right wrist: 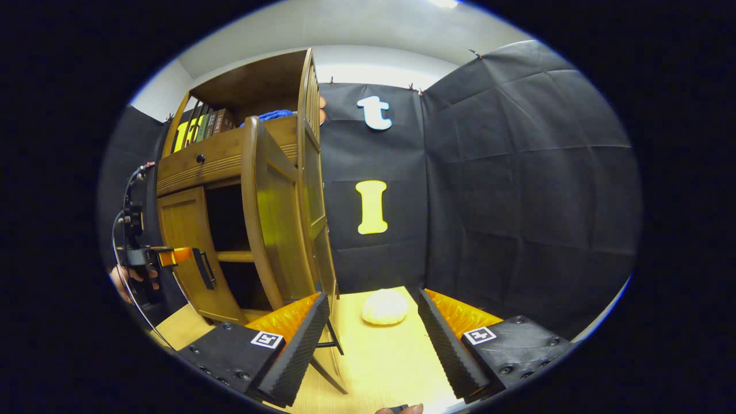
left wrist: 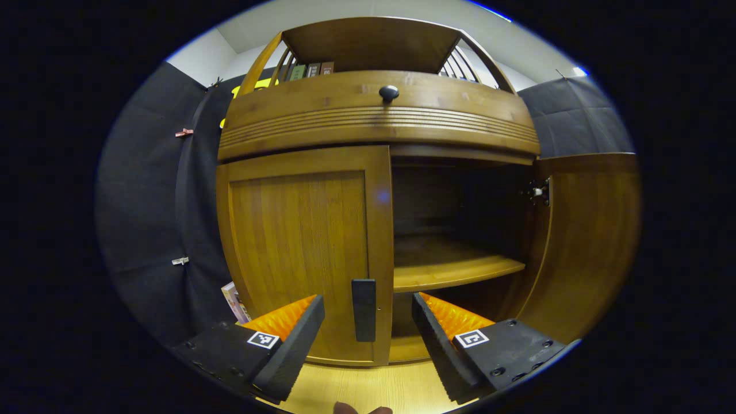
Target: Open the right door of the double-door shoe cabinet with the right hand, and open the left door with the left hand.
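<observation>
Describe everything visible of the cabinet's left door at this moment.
The left door is a brown wooden panel with a raised frame, hanging upright and shut, while the right door stands swung open. A black vertical handle sits low near its inner edge. The open left gripper brackets that handle; neither finger appears to touch it.

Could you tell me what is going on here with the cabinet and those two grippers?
A person is opening a wooden shoe cabinet with a gripper in each hand. The right door is already swung wide, showing a bare shelf inside. The left door is shut. The left gripper is open, its fingers either side of the door's black handle and not yet pressing on it. The right gripper is open, holds nothing and points at the floor beside the cabinet.
</observation>
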Motion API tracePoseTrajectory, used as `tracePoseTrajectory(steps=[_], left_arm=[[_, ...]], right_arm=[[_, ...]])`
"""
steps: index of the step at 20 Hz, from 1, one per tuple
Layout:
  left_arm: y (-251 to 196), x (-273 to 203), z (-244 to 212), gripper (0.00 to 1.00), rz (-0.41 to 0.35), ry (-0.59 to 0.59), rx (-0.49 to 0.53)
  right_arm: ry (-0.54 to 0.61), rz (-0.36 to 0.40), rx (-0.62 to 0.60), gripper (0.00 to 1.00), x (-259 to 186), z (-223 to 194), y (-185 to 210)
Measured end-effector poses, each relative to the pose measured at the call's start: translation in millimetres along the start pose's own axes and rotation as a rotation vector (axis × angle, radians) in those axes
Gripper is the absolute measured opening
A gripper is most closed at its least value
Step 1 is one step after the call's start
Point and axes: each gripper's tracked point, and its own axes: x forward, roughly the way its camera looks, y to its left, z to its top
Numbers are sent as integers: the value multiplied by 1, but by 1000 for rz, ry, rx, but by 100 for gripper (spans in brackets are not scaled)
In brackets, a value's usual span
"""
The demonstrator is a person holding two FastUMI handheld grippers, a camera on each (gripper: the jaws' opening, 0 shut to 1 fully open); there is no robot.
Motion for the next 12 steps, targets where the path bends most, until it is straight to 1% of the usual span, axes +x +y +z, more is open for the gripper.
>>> tracePoseTrajectory(steps=[3, 4, 5, 6, 7, 9, 10, 11, 12], left_arm=[[5, 24, -18, 95, 19, 23, 5], [5, 32, -20, 95, 18, 25, 3], [6, 40, -25, 95, 15, 30, 0], [5, 49, -30, 94, 8, 42, 0], [5, 58, -36, 93, 5, 53, -3], [6, 70, -42, 87, 13, 67, -17], [8, 75, -44, 82, 19, 68, -22], [11, 80, -46, 79, 23, 68, -23], [12, 84, -46, 74, 24, 67, -21]], right_arm=[[-28, -24, -29, 98, -10, 15, -3], [-36, -20, -34, 98, -13, 19, 0], [-42, -13, -35, 100, -17, 22, 3], [-43, -13, -38, 98, -21, 25, 4], [-49, -15, -41, 98, -26, 26, 5], [-71, -26, -47, 98, -35, 34, 5], [-79, -32, -47, 98, -38, 36, 6], [-82, -39, -45, 98, -41, 38, 7], [-84, -42, -41, 98, -44, 39, 8]])
